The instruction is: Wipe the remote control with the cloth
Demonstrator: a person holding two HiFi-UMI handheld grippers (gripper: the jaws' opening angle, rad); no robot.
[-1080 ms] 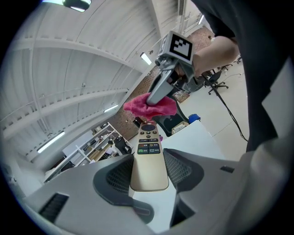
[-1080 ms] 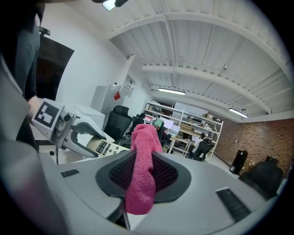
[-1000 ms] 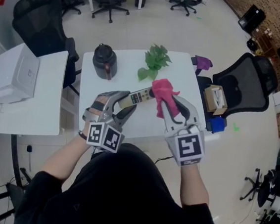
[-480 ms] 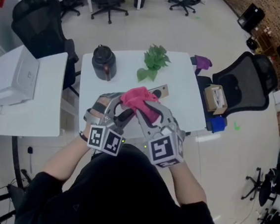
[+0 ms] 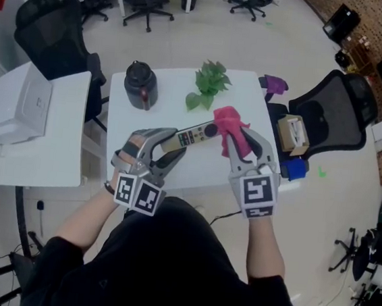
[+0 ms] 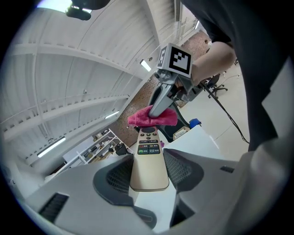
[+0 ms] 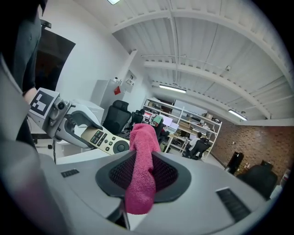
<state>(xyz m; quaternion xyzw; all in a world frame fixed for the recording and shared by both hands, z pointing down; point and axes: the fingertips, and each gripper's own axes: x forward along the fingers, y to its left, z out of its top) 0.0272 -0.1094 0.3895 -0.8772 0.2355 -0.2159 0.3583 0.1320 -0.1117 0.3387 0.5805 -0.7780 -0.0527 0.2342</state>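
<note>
Over the white table (image 5: 151, 114), my left gripper (image 5: 169, 147) clamps the remote control (image 5: 194, 134) by its plain end; my right gripper (image 5: 238, 139) pinches the pink cloth (image 5: 229, 122) at its button end. Pressing hard there could lever the remote loose.

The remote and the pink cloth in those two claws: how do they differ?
The remote is a stiff, straight beige bar with buttons; the cloth is soft, pink and bunched. The remote juts from the left gripper, clamped at its plain end; the cloth hangs pinched in the right gripper. Both are held above the table and seem to meet at the remote's button end.
</note>
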